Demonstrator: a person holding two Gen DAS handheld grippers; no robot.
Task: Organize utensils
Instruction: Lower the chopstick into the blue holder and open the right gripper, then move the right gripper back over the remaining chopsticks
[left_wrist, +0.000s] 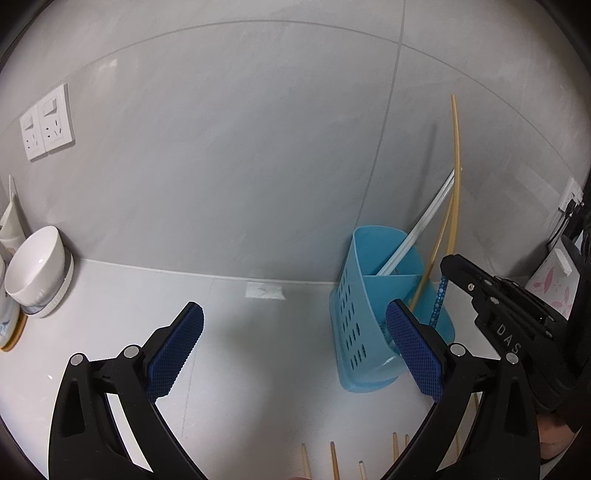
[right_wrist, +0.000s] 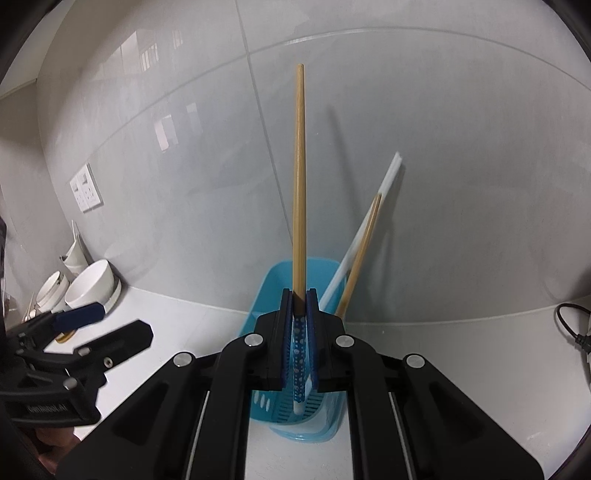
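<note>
A blue slotted utensil holder stands by the tiled wall. My right gripper is shut on an upright wooden chopstick. The chopstick's blue dotted lower end hangs over the holder's near compartment; whether it touches the bottom I cannot tell. A pair of white chopsticks and one wooden chopstick lean inside the holder. My left gripper is open and holds nothing, just left of the holder.
Several loose wooden chopsticks lie on the white counter near the front edge. White bowls are stacked at the far left. Wall sockets sit above them. A black cable lies at the right.
</note>
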